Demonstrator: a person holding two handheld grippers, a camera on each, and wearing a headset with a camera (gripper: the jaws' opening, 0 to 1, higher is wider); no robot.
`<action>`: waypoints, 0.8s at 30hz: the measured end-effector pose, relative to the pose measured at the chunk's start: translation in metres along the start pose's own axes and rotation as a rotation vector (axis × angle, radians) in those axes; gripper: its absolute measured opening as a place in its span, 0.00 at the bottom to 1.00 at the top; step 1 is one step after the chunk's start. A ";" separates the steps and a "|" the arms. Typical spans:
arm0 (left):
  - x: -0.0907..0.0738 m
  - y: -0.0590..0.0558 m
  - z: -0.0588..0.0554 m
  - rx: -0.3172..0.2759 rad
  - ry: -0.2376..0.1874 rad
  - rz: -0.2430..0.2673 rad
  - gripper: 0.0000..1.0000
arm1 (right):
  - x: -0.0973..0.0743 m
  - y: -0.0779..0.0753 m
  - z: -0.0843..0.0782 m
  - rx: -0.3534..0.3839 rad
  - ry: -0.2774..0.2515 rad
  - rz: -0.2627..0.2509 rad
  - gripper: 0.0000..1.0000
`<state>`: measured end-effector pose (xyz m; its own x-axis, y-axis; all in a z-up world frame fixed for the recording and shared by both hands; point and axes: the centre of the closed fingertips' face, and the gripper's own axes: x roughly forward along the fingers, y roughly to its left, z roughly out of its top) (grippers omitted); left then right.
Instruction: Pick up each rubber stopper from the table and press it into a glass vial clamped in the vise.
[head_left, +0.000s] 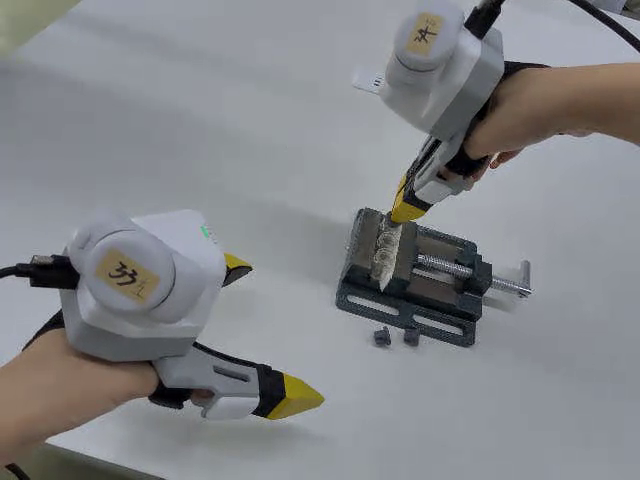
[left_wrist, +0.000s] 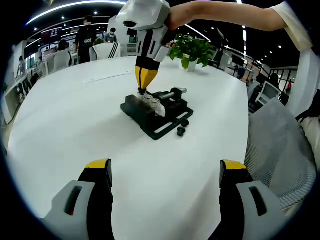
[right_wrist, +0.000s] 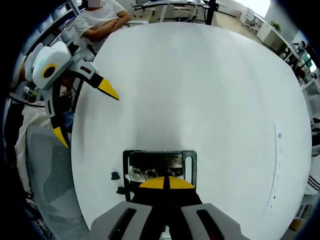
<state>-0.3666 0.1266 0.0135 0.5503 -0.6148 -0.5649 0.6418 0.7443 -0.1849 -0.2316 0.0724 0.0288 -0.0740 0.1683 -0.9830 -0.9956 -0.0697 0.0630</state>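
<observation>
- Table (head_left: 200, 120): white and round, carries all the items below.
- Vise (head_left: 455, 270): dark metal, screw handle pointing right, standing on the right part of the table.
- Glass vials (head_left: 386, 250): a row clamped upright in the vise, at its left end (the count is unclear).
- Rubber stoppers: two small dark ones (head_left: 381, 337) (head_left: 411, 336) lying side by side on the table, just beside the near edge of the vise base.
- Right gripper (head_left: 407, 210): held from the far right and pointing down, its yellow tips pressed together and at the top of the vials (I cannot tell whether a stopper sits between them).
- Left gripper (head_left: 270, 332): near left, above the table, jaws spread wide with nothing between them, well apart from the vise.
- Potted plant (left_wrist: 190, 50): green, at the far edge of the table in the left gripper view.
- Mesh chair (left_wrist: 280, 145): grey, beside the table.
</observation>
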 end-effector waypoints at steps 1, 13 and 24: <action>0.000 0.000 0.000 -0.002 0.001 -0.001 0.88 | 0.000 0.001 -0.001 -0.009 0.000 0.000 0.00; 0.001 0.000 0.005 0.012 0.001 -0.001 0.88 | 0.001 0.003 0.001 0.025 0.087 -0.035 0.00; -0.002 -0.002 0.010 0.024 -0.009 0.003 0.88 | 0.000 0.004 0.001 0.092 0.115 -0.064 0.00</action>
<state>-0.3637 0.1243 0.0230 0.5570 -0.6150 -0.5582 0.6529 0.7396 -0.1635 -0.2357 0.0726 0.0296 -0.0083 0.0555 -0.9984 -0.9995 0.0291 0.0099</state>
